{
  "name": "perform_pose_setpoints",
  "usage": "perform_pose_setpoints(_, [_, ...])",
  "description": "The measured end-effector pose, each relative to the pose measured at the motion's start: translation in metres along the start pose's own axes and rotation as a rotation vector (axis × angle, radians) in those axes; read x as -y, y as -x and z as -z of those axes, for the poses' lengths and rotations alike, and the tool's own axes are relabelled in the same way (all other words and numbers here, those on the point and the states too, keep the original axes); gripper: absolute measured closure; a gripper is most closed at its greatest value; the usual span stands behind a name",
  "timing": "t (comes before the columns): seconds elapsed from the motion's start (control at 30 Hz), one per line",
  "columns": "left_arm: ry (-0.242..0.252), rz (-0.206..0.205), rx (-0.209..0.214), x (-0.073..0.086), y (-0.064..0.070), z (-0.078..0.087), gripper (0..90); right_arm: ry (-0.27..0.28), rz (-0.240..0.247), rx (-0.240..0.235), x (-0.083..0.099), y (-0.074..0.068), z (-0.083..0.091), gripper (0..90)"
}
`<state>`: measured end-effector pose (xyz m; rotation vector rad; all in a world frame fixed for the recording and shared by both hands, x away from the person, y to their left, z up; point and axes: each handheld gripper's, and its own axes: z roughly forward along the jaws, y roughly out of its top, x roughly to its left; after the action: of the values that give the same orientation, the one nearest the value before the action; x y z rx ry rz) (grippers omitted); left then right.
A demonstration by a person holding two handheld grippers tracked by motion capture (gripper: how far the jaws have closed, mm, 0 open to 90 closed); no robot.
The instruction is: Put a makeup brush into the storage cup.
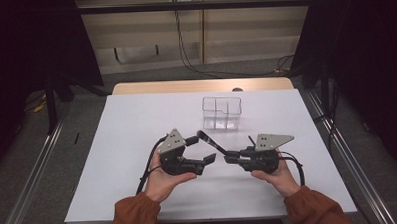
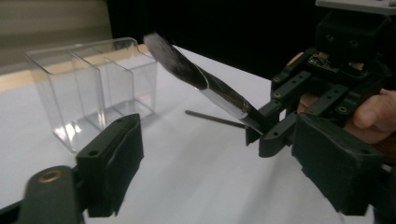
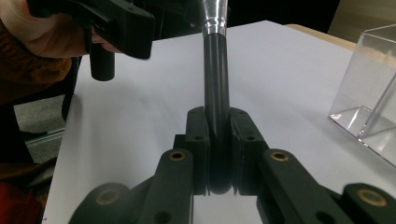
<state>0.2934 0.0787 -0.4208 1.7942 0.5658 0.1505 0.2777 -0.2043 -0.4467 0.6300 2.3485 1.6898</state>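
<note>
Right gripper point(image 1: 229, 156), held in the person's right hand point(image 1: 275, 175) near the front of the white table point(image 1: 137, 124), clamped on the black handle of a makeup brush point(image 1: 210, 140). Seen in the right gripper view with both jaws pressed against the handle's end, brush point(image 3: 216, 88) running straight away from the camera to a silver ferrule. In the left gripper view, same brush point(image 2: 201, 81) tilted up and to the left, dark bristles with a pale tip in the air, off the table, close to a clear plastic organizer point(image 2: 93, 88).

Left gripper point(image 1: 208, 147), in the left hand point(image 1: 164, 179), just left of the right one, jaws spread wide and holding nothing; brush passing between and above them, not touching either jaw as far as visible.

Organizer point(image 1: 222, 112) farther back on the table, slightly right of centre, upright, split by clear walls into several compartments, apparently empty. Orange-brown sleeves point(image 1: 135, 214) entering from the near edge. Cable trailing from each gripper.
</note>
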Motion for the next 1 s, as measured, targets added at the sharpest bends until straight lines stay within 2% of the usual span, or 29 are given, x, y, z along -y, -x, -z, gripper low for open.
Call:
perform_pose_setpoints(0.3, [-0.015,0.022,0.029,0.002,0.002,-0.008,35.5,-0.008,0.004,-0.008,0.001,-0.001,-0.004,80.0])
perform_pose_setpoints(0.4, [-0.017,0.030,0.034,0.002,0.003,-0.010,37.9,-0.008,0.002,-0.009,0.001,-0.001,-0.004,80.0])
perform_pose_setpoints(0.47, [-0.008,0.033,0.026,0.002,0.003,-0.011,40.1,-0.006,0.002,-0.009,0.001,-0.001,-0.004,80.0])
perform_pose_setpoints(0.53, [-0.001,0.043,0.039,0.001,0.002,-0.013,44.5,-0.005,0.001,-0.010,0.001,-0.001,-0.004,80.0])
perform_pose_setpoints(0.6, [0.000,0.033,0.028,0.000,0.003,-0.014,49.3,-0.007,0.003,-0.012,0.001,-0.002,-0.004,80.0])
perform_pose_setpoints(0.63, [-0.001,0.041,0.037,-0.001,0.003,-0.015,49.6,-0.007,0.002,-0.012,0.001,-0.002,-0.004,80.0])
perform_pose_setpoints(0.73, [0.017,0.051,0.030,-0.002,0.002,-0.014,50.8,-0.004,0.000,-0.015,0.001,-0.002,-0.004,80.0])
perform_pose_setpoints(0.8, [0.026,0.051,0.018,-0.003,0.002,-0.012,54.9,-0.007,0.000,-0.016,0.002,-0.002,-0.005,80.0])
perform_pose_setpoints(1.0, [0.035,0.093,0.039,-0.004,0.000,-0.009,62.2,-0.016,0.002,-0.023,0.003,-0.003,-0.007,80.0])
